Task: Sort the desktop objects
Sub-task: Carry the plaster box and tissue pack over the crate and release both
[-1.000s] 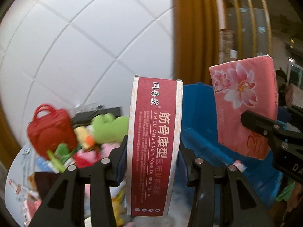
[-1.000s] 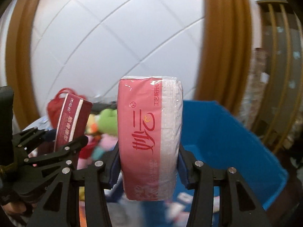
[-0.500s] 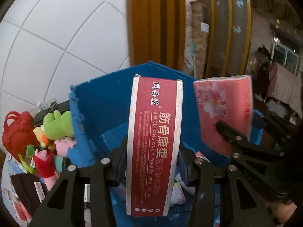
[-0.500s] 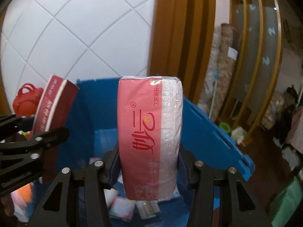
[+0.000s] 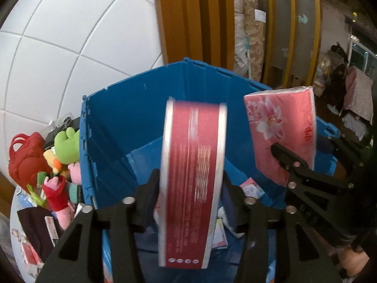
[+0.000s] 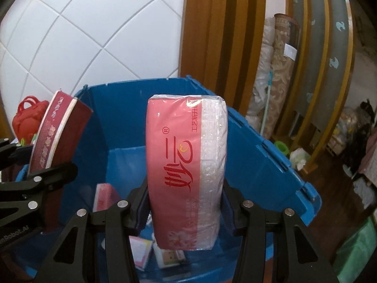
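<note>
Now glossy red carton (image 5: 193,184) blurs over ribbed blue bin (image 5: 132,108).

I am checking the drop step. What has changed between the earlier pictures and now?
Both grippers came from beside the toy pile to above the blue bin. The left gripper has just been opening its jaws; the red box, blurred, seems to slip free between them. The right gripper still clamps the pink tissue pack. The toys did not move.

Upright red box (image 5: 192,184), pink tissue pack (image 6: 186,172)
</note>
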`<control>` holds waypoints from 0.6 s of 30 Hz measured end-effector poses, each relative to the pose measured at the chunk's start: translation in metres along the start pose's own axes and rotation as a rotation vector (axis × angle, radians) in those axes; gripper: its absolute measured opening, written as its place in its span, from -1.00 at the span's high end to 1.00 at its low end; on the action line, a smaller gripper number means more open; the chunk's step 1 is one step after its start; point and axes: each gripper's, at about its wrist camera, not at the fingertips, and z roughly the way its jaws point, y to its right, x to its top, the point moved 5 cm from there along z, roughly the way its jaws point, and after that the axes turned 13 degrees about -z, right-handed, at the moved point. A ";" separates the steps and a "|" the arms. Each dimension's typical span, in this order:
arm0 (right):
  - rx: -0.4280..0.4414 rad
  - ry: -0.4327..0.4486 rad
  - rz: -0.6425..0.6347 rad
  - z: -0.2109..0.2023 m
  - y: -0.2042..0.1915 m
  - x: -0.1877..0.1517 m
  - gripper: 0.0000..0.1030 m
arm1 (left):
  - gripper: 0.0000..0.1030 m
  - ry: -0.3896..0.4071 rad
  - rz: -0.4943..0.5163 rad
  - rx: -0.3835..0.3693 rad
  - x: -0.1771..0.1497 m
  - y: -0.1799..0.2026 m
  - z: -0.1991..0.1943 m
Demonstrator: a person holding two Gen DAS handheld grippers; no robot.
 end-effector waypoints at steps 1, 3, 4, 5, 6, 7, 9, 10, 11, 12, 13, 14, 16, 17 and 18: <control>0.000 -0.005 -0.001 0.003 0.001 -0.001 0.03 | -0.31 0.003 -0.002 0.011 -0.001 -0.001 0.000; 0.000 -0.016 -0.005 0.008 0.004 -0.003 0.01 | -0.44 0.012 -0.006 0.022 0.000 -0.003 0.000; -0.002 -0.021 -0.007 0.009 0.004 -0.004 0.01 | -0.44 0.013 -0.007 0.024 0.000 -0.004 0.000; -0.003 -0.026 -0.008 0.012 0.006 -0.005 -0.02 | -0.45 0.012 -0.008 0.023 0.000 -0.005 0.000; -0.001 -0.030 -0.009 0.014 0.006 -0.006 -0.04 | -0.45 0.012 -0.009 0.025 0.000 -0.006 0.000; -0.003 -0.035 -0.009 0.015 0.007 -0.008 -0.07 | -0.45 0.011 -0.010 0.027 -0.001 -0.006 0.001; -0.009 -0.047 -0.009 0.019 0.009 -0.009 -0.20 | -0.45 0.006 -0.017 0.024 -0.001 -0.007 0.001; -0.012 -0.045 -0.008 0.021 0.012 -0.009 -0.29 | -0.45 0.003 -0.019 0.022 -0.002 -0.008 0.001; -0.019 -0.044 -0.010 0.020 0.012 -0.009 -0.51 | -0.45 0.002 -0.019 0.021 -0.002 -0.008 0.001; -0.030 -0.042 -0.015 0.019 0.012 -0.009 -0.73 | -0.45 0.003 -0.018 0.020 -0.003 -0.008 0.000; -0.038 -0.037 -0.019 0.018 0.012 -0.009 -0.77 | -0.45 0.004 -0.017 0.019 -0.003 -0.008 0.000; -0.047 -0.031 -0.022 0.016 0.013 -0.009 -0.80 | -0.45 0.005 -0.016 0.016 -0.004 -0.008 -0.001; -0.052 -0.025 -0.027 0.013 0.012 -0.009 -0.86 | -0.46 0.006 -0.015 0.011 -0.005 -0.007 -0.003; -0.052 -0.022 -0.027 0.010 0.012 -0.009 -0.93 | -0.47 0.006 -0.015 0.013 -0.005 -0.007 -0.003; -0.053 -0.021 -0.028 0.009 0.012 -0.009 -0.99 | -0.47 0.007 -0.015 0.014 -0.005 -0.007 -0.003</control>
